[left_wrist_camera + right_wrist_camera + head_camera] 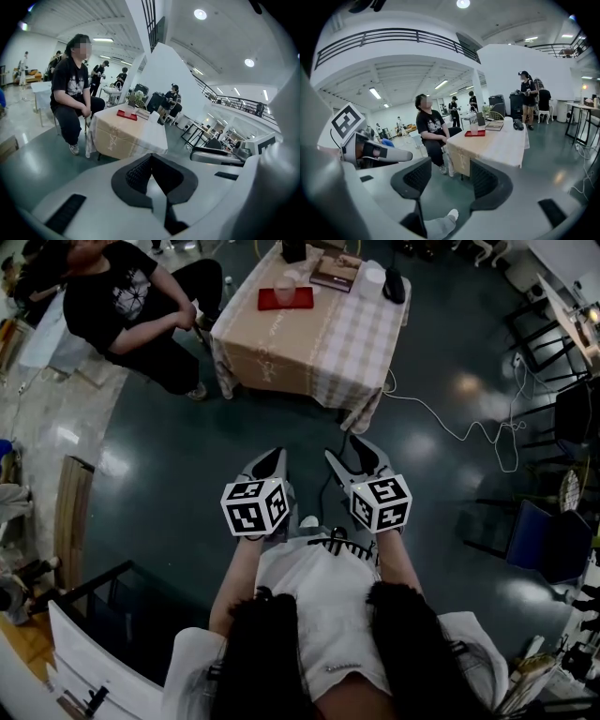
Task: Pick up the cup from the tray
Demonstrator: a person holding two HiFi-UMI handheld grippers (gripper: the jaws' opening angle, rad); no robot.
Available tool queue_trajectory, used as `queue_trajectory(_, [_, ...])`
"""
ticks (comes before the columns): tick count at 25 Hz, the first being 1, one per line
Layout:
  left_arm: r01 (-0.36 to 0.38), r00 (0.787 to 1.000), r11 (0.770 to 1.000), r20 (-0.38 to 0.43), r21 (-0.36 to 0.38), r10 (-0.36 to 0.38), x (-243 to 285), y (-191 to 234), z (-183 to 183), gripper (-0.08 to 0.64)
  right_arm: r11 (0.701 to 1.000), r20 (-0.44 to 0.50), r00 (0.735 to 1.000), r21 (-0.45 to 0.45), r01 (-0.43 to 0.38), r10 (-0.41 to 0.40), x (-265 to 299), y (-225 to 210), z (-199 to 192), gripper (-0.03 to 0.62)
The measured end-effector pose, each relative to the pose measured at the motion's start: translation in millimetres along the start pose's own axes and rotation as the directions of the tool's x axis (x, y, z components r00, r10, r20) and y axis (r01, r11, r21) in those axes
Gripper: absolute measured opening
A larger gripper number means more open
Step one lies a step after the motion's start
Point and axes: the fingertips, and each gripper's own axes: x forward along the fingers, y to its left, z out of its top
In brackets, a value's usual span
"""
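The left claw (276, 456), tips pressed together on nothing, hangs well short of the surface (309, 348). The right claw (345, 450) beside it stands spread and empty. The cup (284, 291) sits in the red tray (303, 301) towards the surface's far side.

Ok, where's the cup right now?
Head view, top centre: the cup stands on the red tray on the cloth-covered table, just left of a book.
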Motion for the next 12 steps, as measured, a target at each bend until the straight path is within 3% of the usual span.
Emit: queue_trajectory(12, [0.022, 1.0, 0.999, -0.007, 0.023, -0.022, 66.2, 32.8, 84.6, 0.008, 0.999, -0.011, 1.0, -0.022, 0.026, -0.026, 77.9, -38.9, 62.3, 0.27])
